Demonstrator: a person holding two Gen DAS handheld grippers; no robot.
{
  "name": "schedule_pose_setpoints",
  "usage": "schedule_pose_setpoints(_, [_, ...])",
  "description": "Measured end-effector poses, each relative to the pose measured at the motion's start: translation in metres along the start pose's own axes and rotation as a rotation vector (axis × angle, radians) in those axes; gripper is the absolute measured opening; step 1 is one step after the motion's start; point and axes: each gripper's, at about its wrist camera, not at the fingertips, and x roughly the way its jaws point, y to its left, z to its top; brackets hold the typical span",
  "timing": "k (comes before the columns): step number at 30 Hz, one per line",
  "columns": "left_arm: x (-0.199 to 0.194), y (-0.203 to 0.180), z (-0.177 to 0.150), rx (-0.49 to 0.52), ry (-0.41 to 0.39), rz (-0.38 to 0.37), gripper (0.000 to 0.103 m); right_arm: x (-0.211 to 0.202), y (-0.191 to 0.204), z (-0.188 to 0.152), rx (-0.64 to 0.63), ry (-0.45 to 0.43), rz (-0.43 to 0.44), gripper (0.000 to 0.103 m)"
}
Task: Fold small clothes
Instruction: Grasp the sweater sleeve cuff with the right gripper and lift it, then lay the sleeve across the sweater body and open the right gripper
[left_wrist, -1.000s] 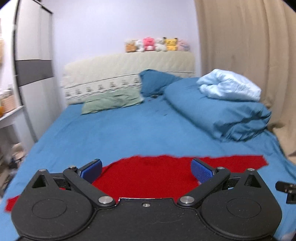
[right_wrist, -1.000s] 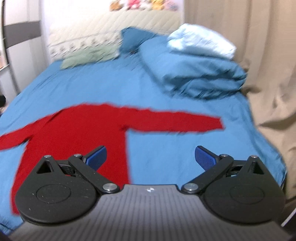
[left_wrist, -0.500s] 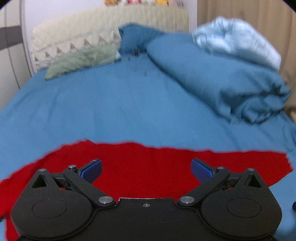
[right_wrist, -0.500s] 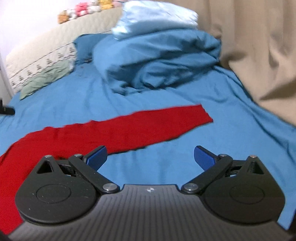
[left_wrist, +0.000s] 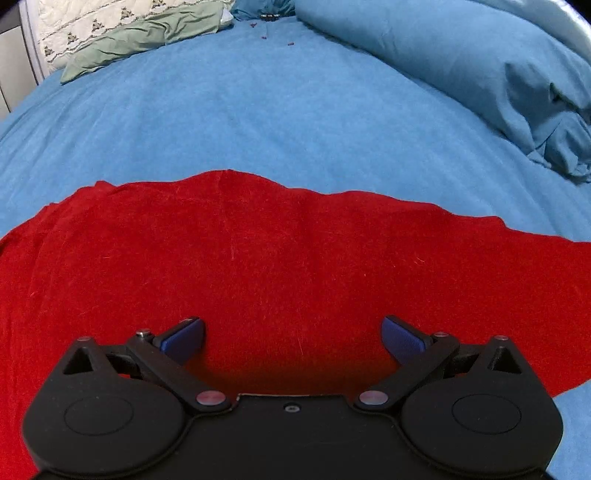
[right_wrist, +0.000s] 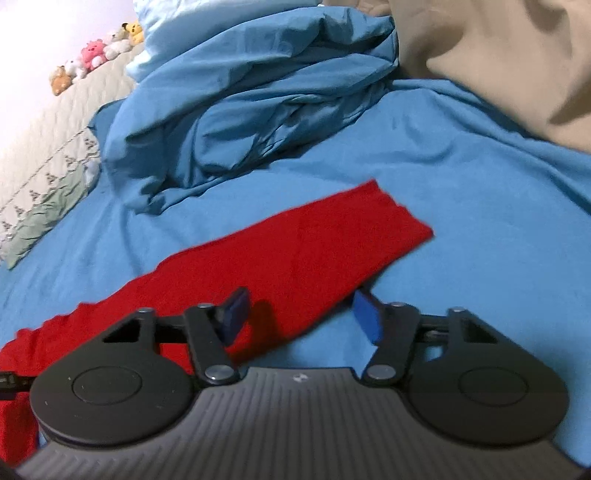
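A red long-sleeved garment (left_wrist: 280, 258) lies spread flat on the blue bed sheet (left_wrist: 258, 110). My left gripper (left_wrist: 293, 338) is open and empty, low over the garment's upper body part. In the right wrist view the garment's right sleeve (right_wrist: 295, 251) stretches out to its cuff end. My right gripper (right_wrist: 301, 314) is open, its jaws narrower than before, straddling the sleeve's near edge close to the cuff. I cannot tell whether its blue pads (right_wrist: 365, 317) touch the cloth.
A bunched blue duvet (right_wrist: 251, 92) lies beyond the sleeve, with a beige curtain (right_wrist: 498, 55) to the right. A green pillow (left_wrist: 147, 37) and quilted headboard (right_wrist: 44, 147) with plush toys (right_wrist: 96, 55) are at the far end.
Both grippers dropped toward the bed. The left moved in over the garment's body. The right swung right to the sleeve end and its jaws narrowed.
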Motion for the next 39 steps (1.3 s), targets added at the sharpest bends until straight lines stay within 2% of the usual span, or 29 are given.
schedule_pose_setpoints(1, [0.001, -0.002, 0.001, 0.015, 0.005, 0.003, 0.103, 0.005, -0.001, 0.003, 0.007, -0.003, -0.011, 0.052])
schedule_pose_setpoints(2, [0.002, -0.003, 0.002, 0.026, 0.012, 0.002, 0.103, 0.009, -0.003, 0.005, 0.018, -0.003, -0.027, 0.035])
schedule_pose_setpoints(3, [0.001, -0.003, 0.003, 0.03, 0.019, -0.006, 0.103, 0.012, -0.006, 0.008, 0.031, 0.0, -0.04, 0.025])
schedule_pose_setpoints(4, [0.001, -0.001, 0.005, 0.032, 0.032, -0.019, 0.103, 0.014, -0.008, 0.011, 0.046, 0.002, -0.044, 0.023])
schedule_pose_setpoints(8, [-0.007, 0.016, 0.014, -0.004, 0.063, -0.057, 0.103, 0.008, -0.002, 0.023, 0.062, 0.007, -0.032, 0.021])
schedule_pose_setpoints(12, [-0.042, 0.048, 0.015, -0.011, -0.026, -0.022, 0.103, -0.015, 0.036, 0.049, 0.005, -0.029, 0.055, 0.02])
schedule_pose_setpoints(16, [-0.083, 0.107, 0.014, -0.038, -0.112, 0.005, 0.103, -0.045, 0.111, 0.074, -0.073, -0.064, 0.223, 0.02])
schedule_pose_setpoints(20, [-0.117, 0.174, -0.005, -0.146, -0.16, 0.044, 0.103, -0.071, 0.224, 0.065, -0.193, -0.071, 0.449, 0.02])
schedule_pose_setpoints(24, [-0.135, 0.236, -0.038, -0.228, -0.177, 0.086, 0.103, -0.081, 0.332, 0.008, -0.307, -0.016, 0.663, 0.02])
schedule_pose_setpoints(27, [-0.141, 0.274, -0.063, -0.267, -0.164, 0.121, 0.103, -0.074, 0.394, -0.063, -0.423, 0.076, 0.743, 0.02])
schedule_pose_setpoints(29, [-0.141, 0.289, -0.074, -0.289, -0.153, 0.114, 0.103, -0.065, 0.42, -0.117, -0.521, 0.145, 0.743, 0.02])
schedule_pose_setpoints(32, [-0.142, 0.302, -0.085, -0.315, -0.142, 0.077, 0.103, -0.054, 0.438, -0.184, -0.664, 0.226, 0.698, 0.02])
schedule_pose_setpoints(35, [-0.14, 0.3, -0.086, -0.3, -0.144, 0.063, 0.103, -0.056, 0.437, -0.222, -0.763, 0.223, 0.661, 0.024])
schedule_pose_setpoints(37, [-0.139, 0.293, -0.086, -0.271, -0.154, 0.07, 0.103, -0.058, 0.432, -0.224, -0.805, 0.186, 0.652, 0.04])
schedule_pose_setpoints(38, [-0.138, 0.288, -0.085, -0.251, -0.158, 0.072, 0.103, -0.062, 0.43, -0.223, -0.829, 0.18, 0.646, 0.061])
schedule_pose_setpoints(39, [-0.137, 0.287, -0.087, -0.229, -0.163, 0.065, 0.103, -0.066, 0.428, -0.221, -0.843, 0.169, 0.648, 0.077])
